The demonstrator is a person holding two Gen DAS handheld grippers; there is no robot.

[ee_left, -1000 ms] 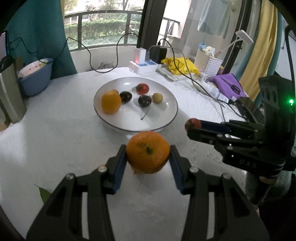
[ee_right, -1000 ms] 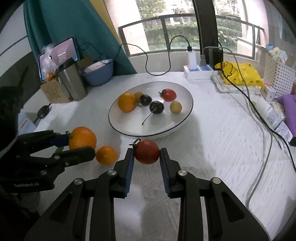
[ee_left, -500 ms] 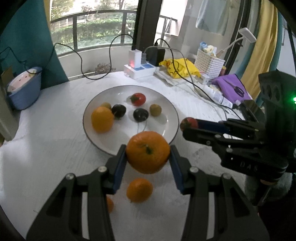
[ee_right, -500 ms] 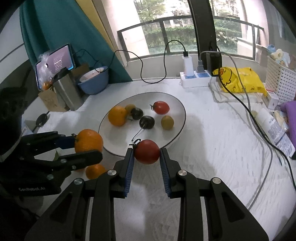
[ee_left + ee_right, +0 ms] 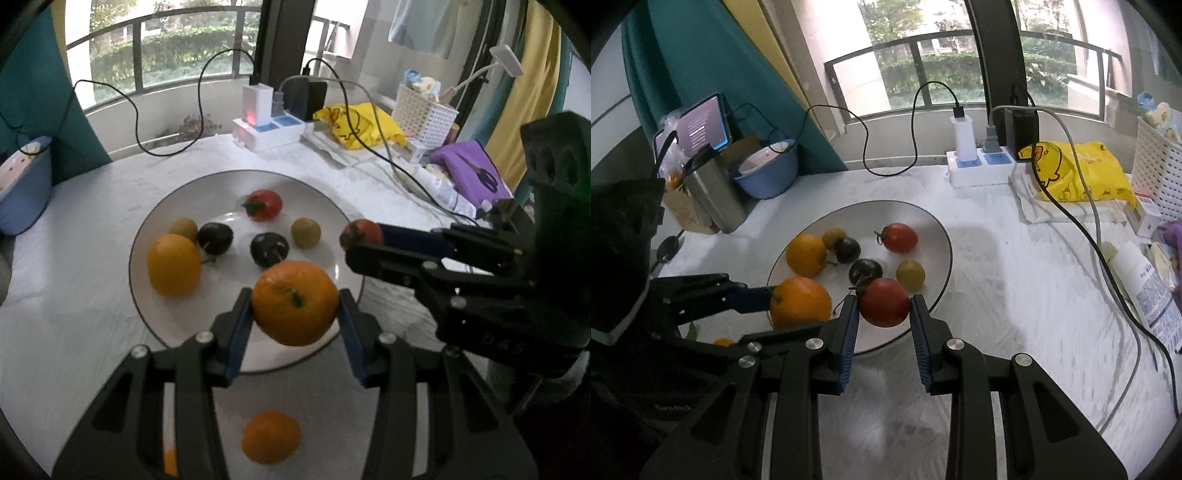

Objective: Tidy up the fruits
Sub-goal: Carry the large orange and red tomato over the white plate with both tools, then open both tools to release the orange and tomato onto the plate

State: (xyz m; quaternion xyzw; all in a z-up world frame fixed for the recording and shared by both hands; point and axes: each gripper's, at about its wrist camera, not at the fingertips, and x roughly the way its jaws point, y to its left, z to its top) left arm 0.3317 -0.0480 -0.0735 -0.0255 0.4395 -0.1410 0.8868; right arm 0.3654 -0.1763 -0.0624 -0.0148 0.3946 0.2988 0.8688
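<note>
My left gripper [image 5: 295,306] is shut on a large orange [image 5: 295,301] and holds it above the near rim of the white plate [image 5: 236,354]. My right gripper [image 5: 884,310] is shut on a red tomato [image 5: 884,307] above the plate's [image 5: 942,236] near right rim. The plate holds an orange [image 5: 173,264], two dark plums [image 5: 215,238], a red tomato [image 5: 263,205] and two small yellow-green fruits [image 5: 306,232]. A small orange [image 5: 270,436] lies on the table below my left gripper.
A power strip with chargers [image 5: 979,170] and cables lie behind the plate. A yellow bag [image 5: 1075,173], white basket [image 5: 1160,166] and bottle [image 5: 1141,284] stand to the right. A steel cup [image 5: 713,192] and blue bowl [image 5: 768,173] stand to the left.
Both grippers have risen and moved forward with their fruit, from short of the plate to over its near rim. The small orange has come into view below the left gripper.
</note>
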